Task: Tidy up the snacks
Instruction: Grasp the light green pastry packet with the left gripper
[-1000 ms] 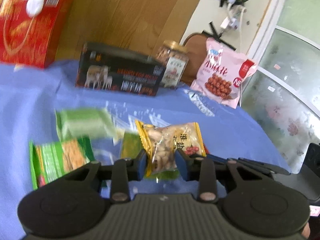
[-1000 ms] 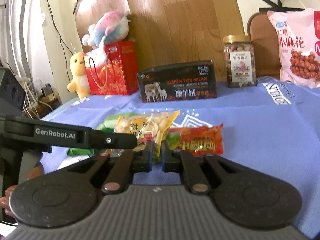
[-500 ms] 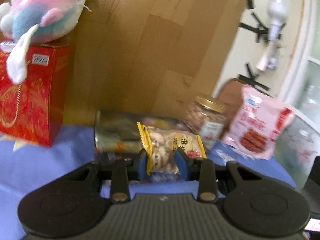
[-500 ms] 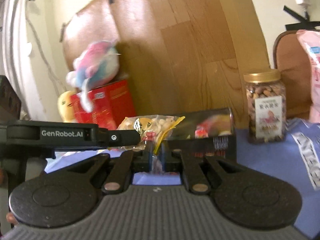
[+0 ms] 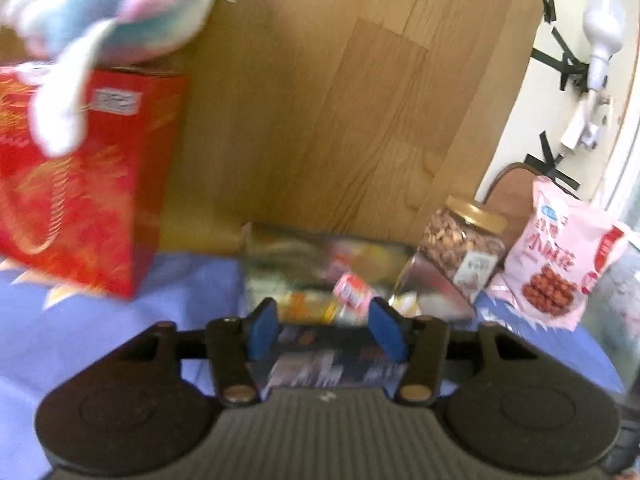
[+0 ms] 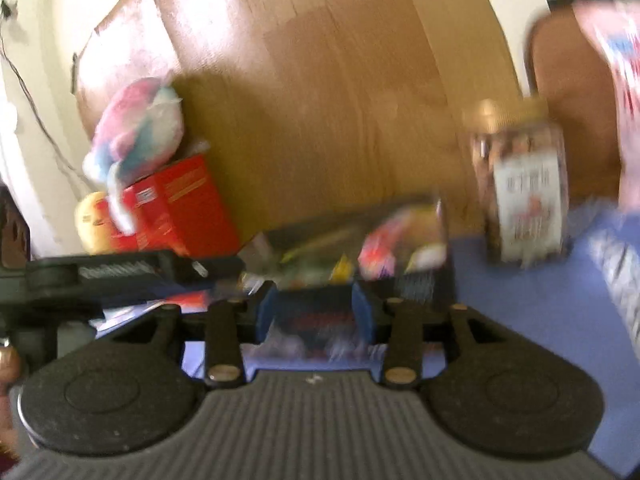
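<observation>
A black snack box (image 5: 320,360) stands open on the blue cloth, with several packets lying in it, all blurred. A yellow packet (image 5: 304,305) lies in the box just past my left gripper (image 5: 325,330), whose jaws are opening with nothing pressed between the blue pads. In the right wrist view the same box (image 6: 420,284) sits right before my right gripper (image 6: 316,312). Its jaws are opening too, and no packet is between them. A yellow corner (image 6: 342,270) shows among the packets inside. The left gripper (image 6: 120,276) reaches in from the left.
A red gift box (image 5: 80,184) with a pastel plush toy (image 5: 112,12) on top stands at the back left. A nut jar (image 5: 464,244) and a pink snack bag (image 5: 560,268) stand to the right of the black box. A wooden board rises behind everything.
Both grippers carried the yellow nut packet from the cloth up to the black box. Both sets of jaws have now spread, and the packet has left them.
</observation>
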